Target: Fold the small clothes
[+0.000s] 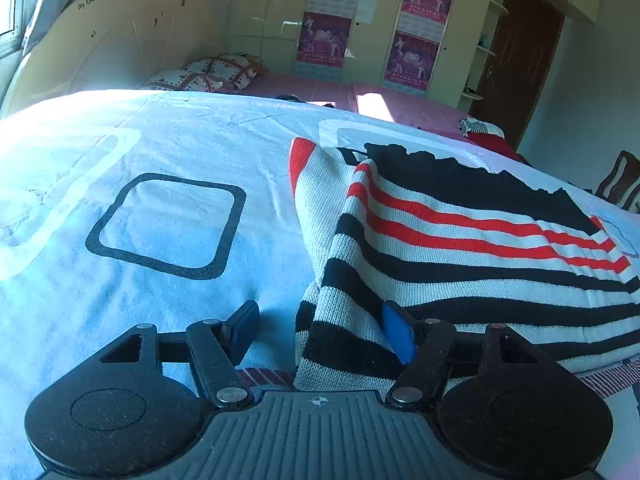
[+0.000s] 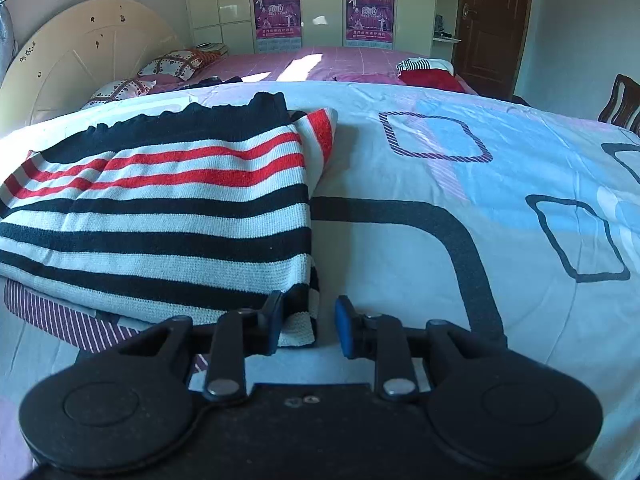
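A folded knitted sweater [image 1: 460,240] with black, white and red stripes lies flat on the pale blue patterned sheet [image 1: 160,140]. My left gripper [image 1: 320,332] is open at the sweater's near left corner. The cloth lies against the blue right pad [image 1: 398,334], while the left pad stands well clear over the sheet. In the right wrist view the sweater [image 2: 160,208] fills the left half. My right gripper [image 2: 306,326] is open around its near right corner. That corner rests by the left finger [image 2: 272,324], and a gap shows before the right pad.
A purple striped patch [image 2: 68,320] shows under the sweater's near edge. Beyond lies a pink bed [image 2: 340,64] with pillows [image 2: 176,62] and a red garment [image 2: 432,76]. A round board [image 2: 80,52] leans at the back left. A wooden chair [image 2: 624,100] stands right.
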Action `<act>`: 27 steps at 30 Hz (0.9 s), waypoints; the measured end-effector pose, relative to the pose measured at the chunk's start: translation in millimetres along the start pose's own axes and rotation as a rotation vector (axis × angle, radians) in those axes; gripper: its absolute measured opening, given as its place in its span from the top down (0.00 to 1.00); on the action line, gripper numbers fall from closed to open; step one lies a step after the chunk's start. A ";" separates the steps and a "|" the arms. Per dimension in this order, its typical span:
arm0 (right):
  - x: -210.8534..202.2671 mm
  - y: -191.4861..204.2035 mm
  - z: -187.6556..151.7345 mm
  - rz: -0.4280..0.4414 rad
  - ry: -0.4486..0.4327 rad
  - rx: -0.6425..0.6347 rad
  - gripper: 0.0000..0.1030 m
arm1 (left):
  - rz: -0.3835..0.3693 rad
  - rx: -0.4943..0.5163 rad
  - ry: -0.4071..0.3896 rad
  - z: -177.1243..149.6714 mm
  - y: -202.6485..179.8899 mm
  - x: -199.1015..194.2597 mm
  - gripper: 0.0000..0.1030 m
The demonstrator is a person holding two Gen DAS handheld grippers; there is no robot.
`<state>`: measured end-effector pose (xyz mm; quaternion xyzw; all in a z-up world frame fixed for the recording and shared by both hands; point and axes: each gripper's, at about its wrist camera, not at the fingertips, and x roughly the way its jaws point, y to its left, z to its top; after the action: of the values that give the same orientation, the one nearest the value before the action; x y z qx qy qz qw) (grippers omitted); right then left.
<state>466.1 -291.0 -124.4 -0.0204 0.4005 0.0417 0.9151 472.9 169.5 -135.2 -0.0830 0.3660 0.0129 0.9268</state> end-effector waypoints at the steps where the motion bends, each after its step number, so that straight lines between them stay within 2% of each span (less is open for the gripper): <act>1: 0.5 -0.5 0.4 -0.003 0.002 -0.001 0.72 | 0.002 0.006 0.002 -0.4 0.1 -0.7 0.34; 5: 1.6 -6.3 -1.3 -0.005 -0.005 0.005 0.64 | 0.018 0.020 0.010 -1.9 2.6 -4.3 0.30; 9: -1.5 -22.8 -1.4 0.034 0.014 0.105 0.63 | 0.046 0.003 0.017 -7.0 12.6 -13.7 0.27; 11: -13.3 -27.2 -3.7 0.028 -0.009 0.149 0.63 | 0.076 -0.009 0.013 -11.2 18.2 -24.5 0.27; 13: -29.5 -30.6 -9.5 -0.002 -0.057 0.162 0.72 | 0.107 -0.036 -0.008 -16.9 22.8 -43.0 0.28; 14: -37.3 -32.6 -12.8 -0.015 -0.077 0.170 0.74 | 0.135 -0.049 -0.012 -19.4 22.9 -51.2 0.28; 15: -45.2 -35.6 -16.2 0.001 -0.105 0.188 0.75 | 0.113 -0.069 -0.020 -23.9 22.6 -61.0 0.28; 17: -55.3 -37.2 -18.7 0.050 -0.144 0.222 0.80 | 0.007 -0.135 -0.041 -32.2 21.1 -72.6 0.29; 19: -59.0 -27.5 -15.3 0.085 -0.170 0.218 0.89 | -0.115 -0.245 -0.029 -40.0 19.3 -70.2 0.45; 21: -59.8 -10.2 -6.6 0.135 -0.189 0.200 0.91 | -0.231 -0.419 0.004 -51.0 20.6 -55.2 0.56; 23: -59.3 8.3 3.5 0.189 -0.202 0.179 0.92 | -0.308 -0.584 0.029 -63.6 23.5 -37.9 0.57; 25: -54.8 25.6 14.6 0.239 -0.202 0.168 0.92 | -0.362 -0.702 0.014 -75.2 26.9 -25.9 0.57; 27: -47.5 41.3 23.3 0.277 -0.198 0.163 0.92 | -0.383 -0.766 -0.025 -80.4 30.8 -20.4 0.58</act>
<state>447.2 -251.1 -73.9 0.1134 0.3096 0.1368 0.9341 401.0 187.5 -183.6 -0.4874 0.3016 -0.0236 0.8191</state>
